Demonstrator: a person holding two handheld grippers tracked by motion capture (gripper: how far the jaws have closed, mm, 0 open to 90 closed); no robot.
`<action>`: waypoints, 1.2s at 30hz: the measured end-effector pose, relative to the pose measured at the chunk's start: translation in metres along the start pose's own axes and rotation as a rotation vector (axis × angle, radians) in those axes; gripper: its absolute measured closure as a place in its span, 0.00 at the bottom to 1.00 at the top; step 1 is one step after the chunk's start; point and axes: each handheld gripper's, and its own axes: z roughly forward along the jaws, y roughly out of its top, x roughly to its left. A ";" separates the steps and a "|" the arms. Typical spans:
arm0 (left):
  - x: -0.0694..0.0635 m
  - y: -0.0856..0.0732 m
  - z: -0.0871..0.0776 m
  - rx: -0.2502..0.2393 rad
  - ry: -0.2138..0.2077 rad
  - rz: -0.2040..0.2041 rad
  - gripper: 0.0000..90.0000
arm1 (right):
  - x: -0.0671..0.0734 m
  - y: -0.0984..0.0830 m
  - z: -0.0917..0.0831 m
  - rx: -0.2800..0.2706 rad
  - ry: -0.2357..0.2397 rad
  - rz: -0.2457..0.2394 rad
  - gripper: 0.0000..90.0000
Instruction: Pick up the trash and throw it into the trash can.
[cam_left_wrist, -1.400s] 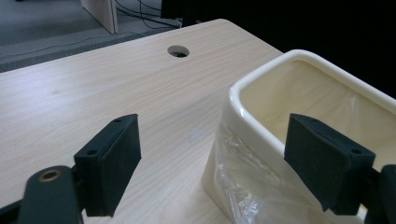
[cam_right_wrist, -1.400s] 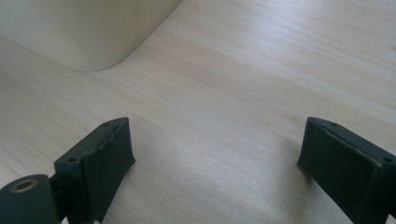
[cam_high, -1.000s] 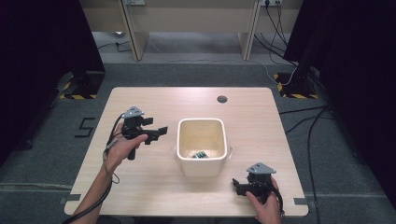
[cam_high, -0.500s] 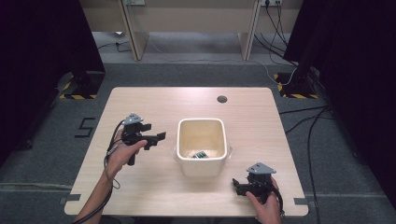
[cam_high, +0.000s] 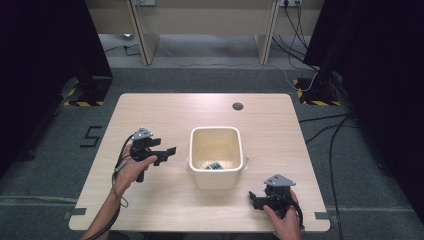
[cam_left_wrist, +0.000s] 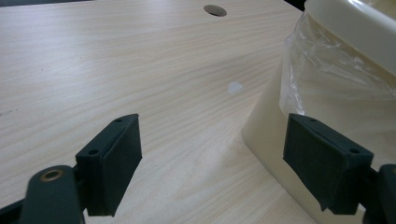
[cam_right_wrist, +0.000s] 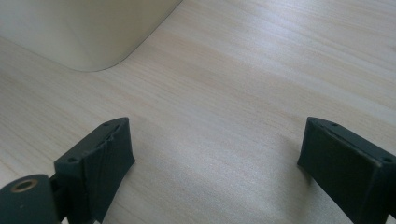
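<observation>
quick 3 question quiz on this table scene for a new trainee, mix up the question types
1. True or false: the left claw is clamped on the rim of the tub.
2. Where does the small green thing lie?
A. on the bare table, left of the tub
B. inside the tub, on its bottom
C. between the jaws of the right claw
3. Fill in: the small dark round hole in the table top lies on the ____ side of the tub from the person.

Key:
1. False: its jaws stand apart, empty, beside the tub.
2. B
3. far
</observation>
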 end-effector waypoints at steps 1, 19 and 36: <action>0.000 -0.003 0.001 0.000 -0.006 -0.002 0.21 | 0.000 0.000 0.000 0.000 0.000 0.000 0.11; 0.004 -0.027 0.005 0.022 -0.003 -0.016 0.21 | 0.000 0.000 0.000 0.000 0.000 0.001 0.11; 0.003 -0.046 0.011 0.052 0.028 0.000 0.21 | 0.000 0.000 0.000 -0.001 0.001 -0.005 0.11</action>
